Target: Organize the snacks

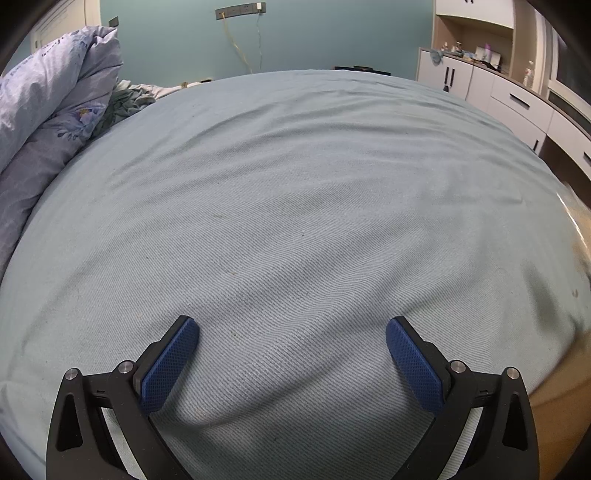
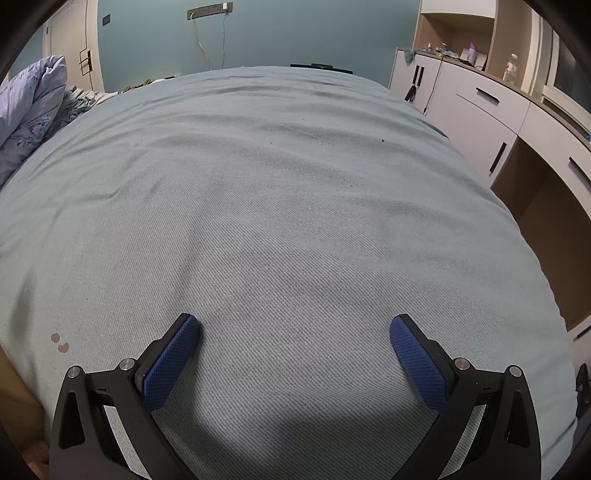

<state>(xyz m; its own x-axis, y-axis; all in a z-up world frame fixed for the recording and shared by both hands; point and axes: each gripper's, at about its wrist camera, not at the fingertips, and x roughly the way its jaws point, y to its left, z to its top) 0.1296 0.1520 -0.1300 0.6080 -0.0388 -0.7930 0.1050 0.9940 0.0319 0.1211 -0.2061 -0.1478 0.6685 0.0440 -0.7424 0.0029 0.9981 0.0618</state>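
Observation:
No snack shows in either view. My left gripper [image 1: 291,332] is open and empty, its blue-padded fingers spread wide just above a pale blue bedsheet [image 1: 295,206]. My right gripper [image 2: 295,328] is also open and empty over the same bedsheet [image 2: 280,192]. At the far right edge of the left wrist view there is a blurred tan, shiny thing [image 1: 578,236]; I cannot tell what it is.
A rumpled lilac floral duvet [image 1: 51,103] is heaped at the bed's left; it also shows in the right wrist view [image 2: 29,99]. White cabinets with drawers [image 2: 491,110] line the right wall, with bottles on top. A wall socket strip with cables [image 1: 240,11] is behind the bed.

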